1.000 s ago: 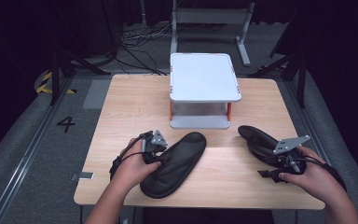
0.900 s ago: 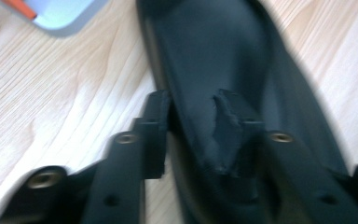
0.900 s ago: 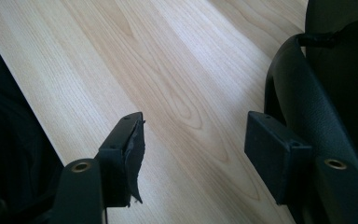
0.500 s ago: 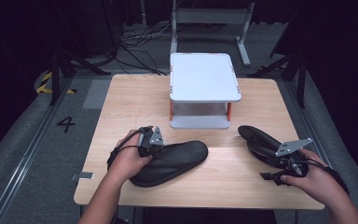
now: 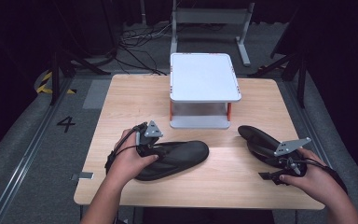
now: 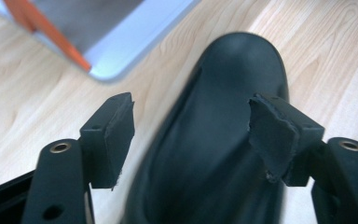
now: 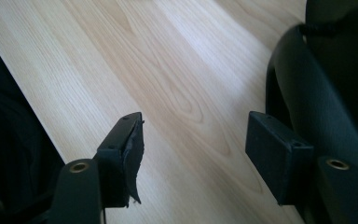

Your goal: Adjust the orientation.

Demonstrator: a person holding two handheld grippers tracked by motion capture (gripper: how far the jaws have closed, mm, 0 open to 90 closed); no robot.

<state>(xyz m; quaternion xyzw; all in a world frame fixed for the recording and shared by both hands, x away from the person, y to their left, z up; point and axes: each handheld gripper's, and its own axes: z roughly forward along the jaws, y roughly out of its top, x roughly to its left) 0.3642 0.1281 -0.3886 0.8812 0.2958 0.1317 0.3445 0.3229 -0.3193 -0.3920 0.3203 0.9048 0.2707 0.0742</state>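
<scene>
A white stand (image 5: 204,77) with orange legs sits on the wooden table (image 5: 121,98); cables (image 5: 135,44) trail behind.

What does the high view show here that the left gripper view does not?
High view: the whole table, the right gripper by the right slipper, both hands, and the white top of the stand.
Left gripper view: the left gripper close up, jaws apart above the slipper, just opened.
Both: the left slipper, wood tabletop, stand base.
</scene>
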